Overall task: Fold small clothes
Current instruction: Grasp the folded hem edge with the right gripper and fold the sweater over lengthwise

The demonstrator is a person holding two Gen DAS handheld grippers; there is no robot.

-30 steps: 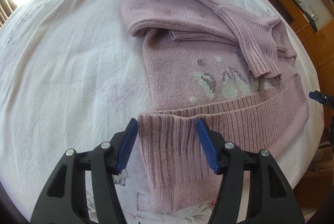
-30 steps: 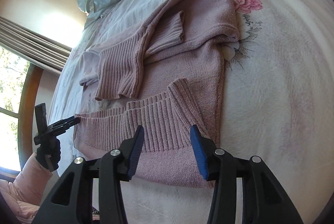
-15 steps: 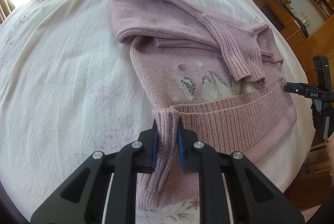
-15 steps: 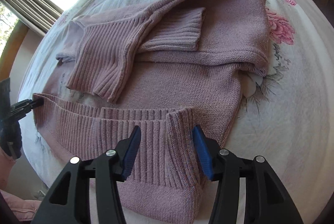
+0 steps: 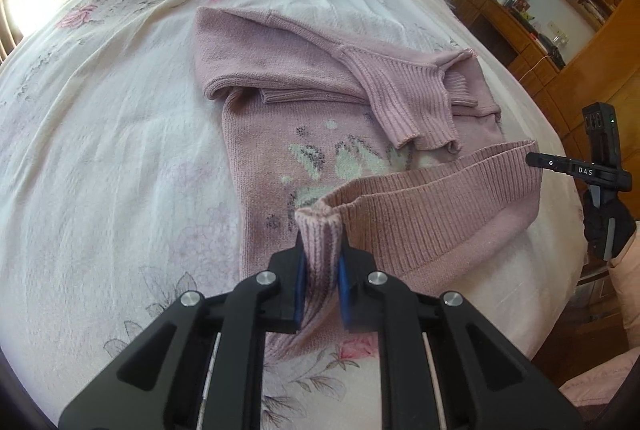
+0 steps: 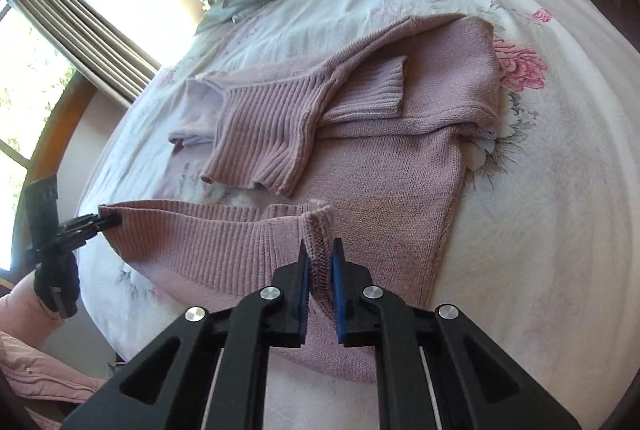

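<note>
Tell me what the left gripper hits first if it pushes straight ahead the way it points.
The left gripper, already shut on the sweater's ribbed hem, would likely press into the sweater's patterned front just beyond; depth is uncertain.

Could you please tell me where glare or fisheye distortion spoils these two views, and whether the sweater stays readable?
Left wrist view: a blown-out patch at the upper left edge, the bed bulging from fisheye, the sweater knit crisp. Right wrist view: the window overexposed, the curtain lines bent, the sweater ribbing sharp.
</note>
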